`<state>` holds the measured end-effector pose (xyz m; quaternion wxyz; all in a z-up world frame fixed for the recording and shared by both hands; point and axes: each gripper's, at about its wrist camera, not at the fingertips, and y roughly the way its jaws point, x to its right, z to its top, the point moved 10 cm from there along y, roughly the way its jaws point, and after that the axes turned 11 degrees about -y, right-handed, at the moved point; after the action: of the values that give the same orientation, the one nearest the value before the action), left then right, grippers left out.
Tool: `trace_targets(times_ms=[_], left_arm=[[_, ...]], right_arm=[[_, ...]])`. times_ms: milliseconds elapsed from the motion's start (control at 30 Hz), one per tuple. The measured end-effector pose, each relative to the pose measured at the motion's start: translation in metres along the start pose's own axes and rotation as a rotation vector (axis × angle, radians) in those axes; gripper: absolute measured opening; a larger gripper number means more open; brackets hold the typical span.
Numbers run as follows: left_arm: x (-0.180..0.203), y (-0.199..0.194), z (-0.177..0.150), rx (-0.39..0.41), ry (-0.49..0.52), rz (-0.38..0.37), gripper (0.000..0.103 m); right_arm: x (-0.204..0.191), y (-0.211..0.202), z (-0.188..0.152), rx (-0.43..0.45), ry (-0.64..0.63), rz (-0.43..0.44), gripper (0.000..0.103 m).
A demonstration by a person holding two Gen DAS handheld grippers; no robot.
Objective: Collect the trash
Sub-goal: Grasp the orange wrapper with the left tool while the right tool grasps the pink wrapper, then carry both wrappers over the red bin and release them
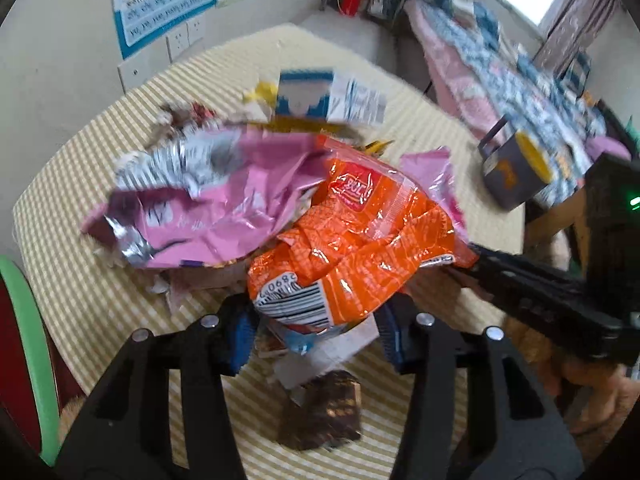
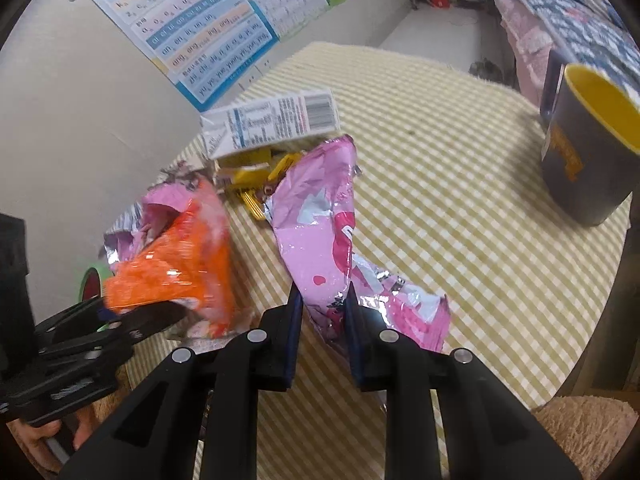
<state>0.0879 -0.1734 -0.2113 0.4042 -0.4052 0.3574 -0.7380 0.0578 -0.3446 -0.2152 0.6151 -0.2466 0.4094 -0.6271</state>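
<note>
Collection underway, unfinished: left tool (image 1: pixel 316 328) clamps orange wrapper (image 1: pixel 360 240), right tool (image 2: pixel 322 320) pinches pink bag (image 2: pixel 320 240), both over checked bench (image 2: pixel 460 200); carton (image 2: pixel 272 124), yellow scraps (image 2: pixel 256 176), brown wrapper (image 1: pixel 324 412) uncollected; no bin visible

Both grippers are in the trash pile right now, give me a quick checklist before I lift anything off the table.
1. Right gripper closed on the pink wrapper: ok, the wrapper is pinched between its pads.
2. Left gripper holding the orange wrapper: cannot tell, the wrapper sits between its pads, but contact is hidden.
3. Mug clear of both grippers: ok, it stands apart near the table edge.
4. Carton free of the held wrappers: cannot tell, it rests on yellow scraps close by.
5. Brown packet picked up: not ok, it lies loose on the tablecloth.
</note>
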Motion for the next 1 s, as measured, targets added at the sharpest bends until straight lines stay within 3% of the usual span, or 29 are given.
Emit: trace_targets(times_ms=[233,600,1000], left_arm=[[-0.003,-0.049,0.007,0.115,-0.054,-0.032,0.049],[-0.068,-0.12,0.009,0.314,-0.114,0.137,0.049],[-0.112,-0.143,0.01,0.368,-0.189,0.165,0.049]], right_arm=[[-0.015,-0.024,0.006,0.1,-0.08,-0.034,0.019],[-0.039,-0.052,0.012,0.178,-0.123,-0.057,0.019],[-0.103,-0.078,0.032,0.221,-0.172,0.036,0.02]])
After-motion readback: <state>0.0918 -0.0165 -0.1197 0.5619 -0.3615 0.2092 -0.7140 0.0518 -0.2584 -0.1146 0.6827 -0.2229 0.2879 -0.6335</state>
